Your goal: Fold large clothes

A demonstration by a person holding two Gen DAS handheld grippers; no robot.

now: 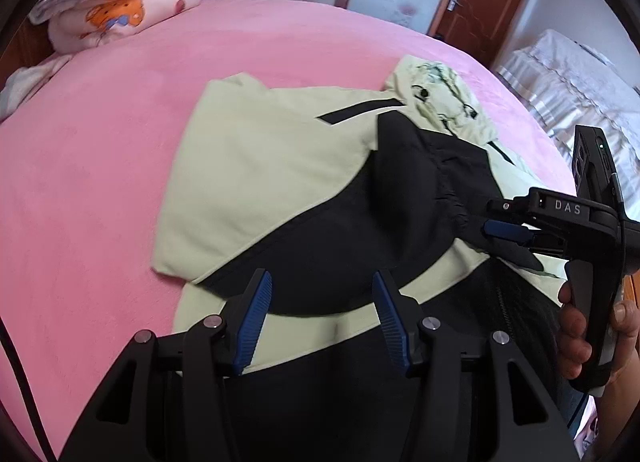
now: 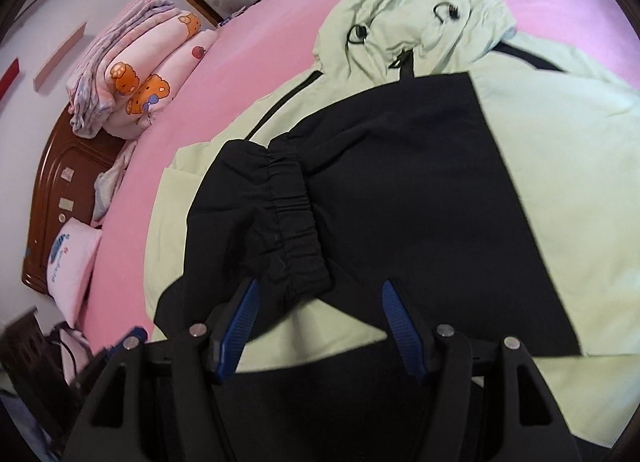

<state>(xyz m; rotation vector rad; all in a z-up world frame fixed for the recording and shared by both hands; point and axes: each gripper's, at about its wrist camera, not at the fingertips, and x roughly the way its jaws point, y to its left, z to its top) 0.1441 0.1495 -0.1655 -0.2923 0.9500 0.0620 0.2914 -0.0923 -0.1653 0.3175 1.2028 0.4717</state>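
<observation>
Lying on the pink bedspread [image 1: 100, 166], the pale green and black hooded jacket [image 1: 256, 166] is resting with both black sleeves folded across its front. The left gripper [image 1: 320, 318] is hovering over the lower hem, jaws apart and gripping nothing. The right gripper [image 2: 316, 322] is hovering just below the elastic cuff [image 2: 296, 218], jaws likewise apart and empty. Folded quilts [image 2: 136, 78] are sitting near the headboard [image 2: 56, 182].
</observation>
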